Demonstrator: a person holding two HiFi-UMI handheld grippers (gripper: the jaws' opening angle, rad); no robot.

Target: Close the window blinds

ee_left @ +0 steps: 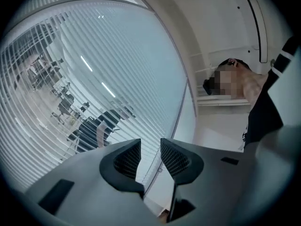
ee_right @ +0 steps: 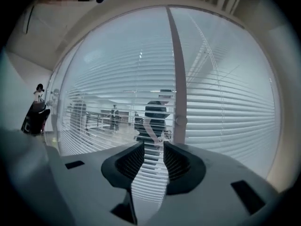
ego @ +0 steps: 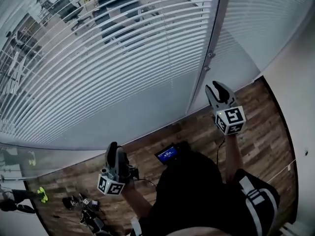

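Blinds [ego: 123, 58] cover the window ahead of you, slats running level from side to side. Left of the post [ego: 212, 38] you can see through them. Your left gripper [ego: 112, 150] and right gripper [ego: 220, 88] both gape, empty, short of the slats.

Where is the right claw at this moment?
The right claw is at the right of the head view, open and empty. It is beside the lower end of the grey post between the two blinds, above the wood floor.
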